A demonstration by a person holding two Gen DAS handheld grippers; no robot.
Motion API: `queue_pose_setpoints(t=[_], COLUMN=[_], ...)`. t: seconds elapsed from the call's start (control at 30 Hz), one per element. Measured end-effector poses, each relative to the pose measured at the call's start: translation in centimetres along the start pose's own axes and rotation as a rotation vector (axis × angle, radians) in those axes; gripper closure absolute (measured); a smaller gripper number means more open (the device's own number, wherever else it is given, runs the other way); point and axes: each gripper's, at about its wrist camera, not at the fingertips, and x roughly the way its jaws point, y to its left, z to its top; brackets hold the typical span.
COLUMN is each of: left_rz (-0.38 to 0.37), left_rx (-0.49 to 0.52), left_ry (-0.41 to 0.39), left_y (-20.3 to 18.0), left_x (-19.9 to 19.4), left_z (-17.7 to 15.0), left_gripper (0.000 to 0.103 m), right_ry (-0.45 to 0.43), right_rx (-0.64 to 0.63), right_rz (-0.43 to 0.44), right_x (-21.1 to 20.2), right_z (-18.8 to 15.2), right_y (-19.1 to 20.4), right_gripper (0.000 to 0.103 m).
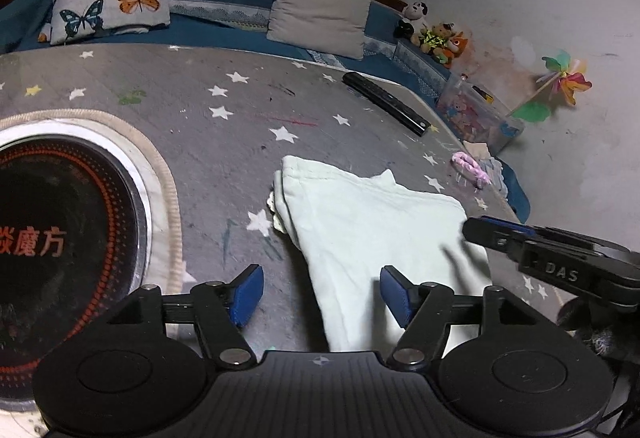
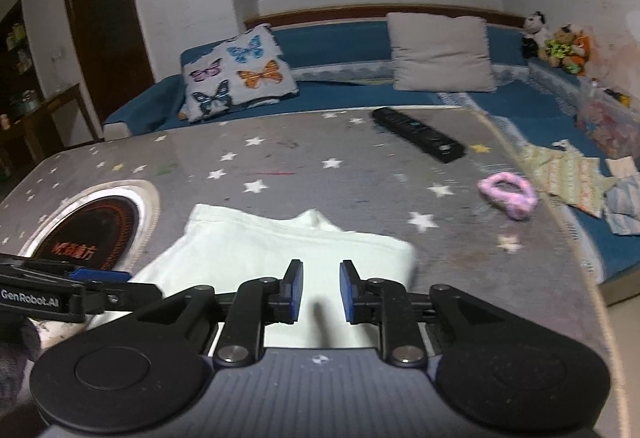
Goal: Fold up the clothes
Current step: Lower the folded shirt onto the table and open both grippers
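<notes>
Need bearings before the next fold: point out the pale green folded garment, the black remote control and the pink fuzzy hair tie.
Pale green folded garment (image 1: 372,217), left wrist view, centre of its top layer.
Black remote control (image 2: 418,133), right wrist view, mid-body.
Pink fuzzy hair tie (image 2: 516,209), right wrist view, near loop.

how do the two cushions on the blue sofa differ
The butterfly cushion is printed with coloured butterflies; the plain cushion is a single beige-grey. The butterfly cushion sits toward the sofa's left end, the plain cushion nearer the soft toys. Both are squarish and lean against the backrest.
</notes>
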Motion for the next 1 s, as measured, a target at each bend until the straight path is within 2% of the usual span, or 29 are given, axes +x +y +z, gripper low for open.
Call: queue_pose_setpoints(t=[0.13,0.23,0.3,0.5,0.63,0.73,0.83,0.97,1.0], left_rz=[0.027,0.036,0.041,0.058,0.076,0.092,0.103,0.115,0.117], left_rx=[0.043,0.057,0.064,0.085,0.113,0.135,0.156,0.186,0.193], left_ry=[-0.002,-0.002,0.003,0.007,-0.009,-0.021,-0.038,-0.08,-0.089], left_y=[0.2,0.6,0.9,1.3,0.9,0.5,0.1,-0.4,-0.4], left_x=[0.5,0.9,1.3,1.7,1.1,0.6,-0.1,-1.5,-1.8], left_z=[0.1,0.4,0.4,0.3,0.2,0.0,-0.2,-0.6,-0.8], left_gripper=[0.035,0.035,0.035,0.033,0.025,0.017,0.008,0.002,0.0], right_ry=[0.021,0.036,0.041,0.054,0.047,0.047,0.047,0.043,0.042], right_rx=[-0.018,-0.033,-0.038,-0.033,-0.038,-0.05,-0.055,-0.077,-0.083], right_rz=[0.033,0.05,0.053,0.044,0.042,0.036,0.033,0.02,0.018], right_x=[1.9,3.7,4.7,6.7,5.9,5.0,4.1,2.9,2.6], right_z=[0.3,0.5,0.6,0.7,0.7,0.4,-0.2,-1.1,-1.3], right_y=[1.4,2.6,3.1,3.6,3.6,3.7,3.9,4.1,4.1], right_gripper=[0.082,0.076,0.072,0.068,0.062,0.052,0.049,0.034,0.033])
